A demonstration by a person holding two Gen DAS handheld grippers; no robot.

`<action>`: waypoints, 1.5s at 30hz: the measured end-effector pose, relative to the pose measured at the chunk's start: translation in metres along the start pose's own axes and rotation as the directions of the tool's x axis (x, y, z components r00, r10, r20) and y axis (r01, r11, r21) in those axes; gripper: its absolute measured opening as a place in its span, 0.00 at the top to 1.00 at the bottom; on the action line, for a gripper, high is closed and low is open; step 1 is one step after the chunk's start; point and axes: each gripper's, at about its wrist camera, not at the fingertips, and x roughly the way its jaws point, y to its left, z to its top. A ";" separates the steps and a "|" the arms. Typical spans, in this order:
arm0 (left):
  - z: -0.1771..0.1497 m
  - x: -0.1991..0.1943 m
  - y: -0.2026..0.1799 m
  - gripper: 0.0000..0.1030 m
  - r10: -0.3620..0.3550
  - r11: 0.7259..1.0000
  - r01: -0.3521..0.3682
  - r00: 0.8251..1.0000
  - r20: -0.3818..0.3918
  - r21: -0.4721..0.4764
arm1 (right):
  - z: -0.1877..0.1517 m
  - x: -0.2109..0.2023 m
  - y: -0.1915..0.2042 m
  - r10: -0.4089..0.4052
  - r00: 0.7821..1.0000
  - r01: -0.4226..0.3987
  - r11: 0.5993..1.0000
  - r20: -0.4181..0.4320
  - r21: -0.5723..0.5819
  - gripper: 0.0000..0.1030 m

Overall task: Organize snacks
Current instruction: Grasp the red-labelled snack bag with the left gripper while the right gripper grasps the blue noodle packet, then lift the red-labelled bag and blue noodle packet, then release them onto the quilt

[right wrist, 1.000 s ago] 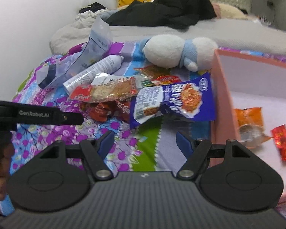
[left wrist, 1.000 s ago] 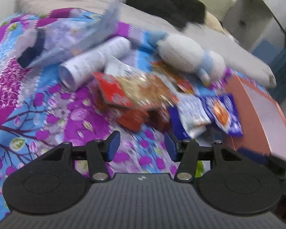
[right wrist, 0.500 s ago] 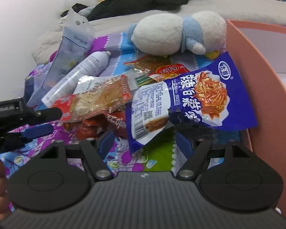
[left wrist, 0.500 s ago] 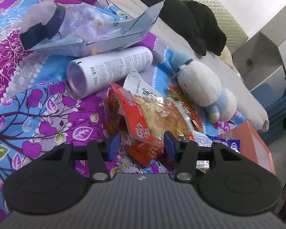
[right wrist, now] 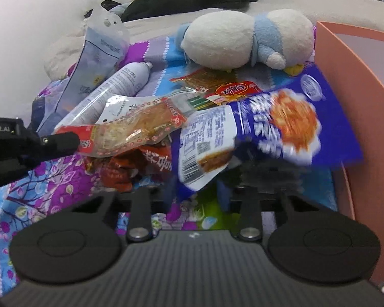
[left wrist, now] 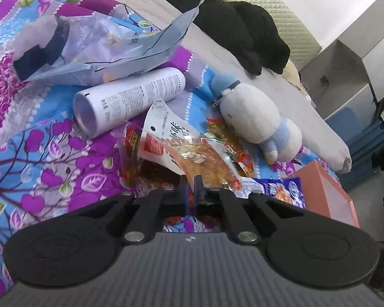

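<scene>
Both jaws closed since the earlier frame: my left gripper [left wrist: 191, 188] pinches the clear red-edged snack packet [left wrist: 192, 153] at centre frame, right gripper [right wrist: 197, 194] closing on the blue crinkly noodle bag [right wrist: 256, 133]; thin film may slip.

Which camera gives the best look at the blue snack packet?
The right wrist view: the blue snack packet fills its centre, print side up, though slightly blurred. The left wrist view shows only a corner of it beside the pink box.
</scene>
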 end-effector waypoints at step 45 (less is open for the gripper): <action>-0.170 -0.142 -0.038 0.97 0.069 0.998 -0.067 0.984 -0.164 0.018 | -0.133 -0.172 -0.021 0.028 0.999 -0.029 0.999 -0.041 -0.028 0.89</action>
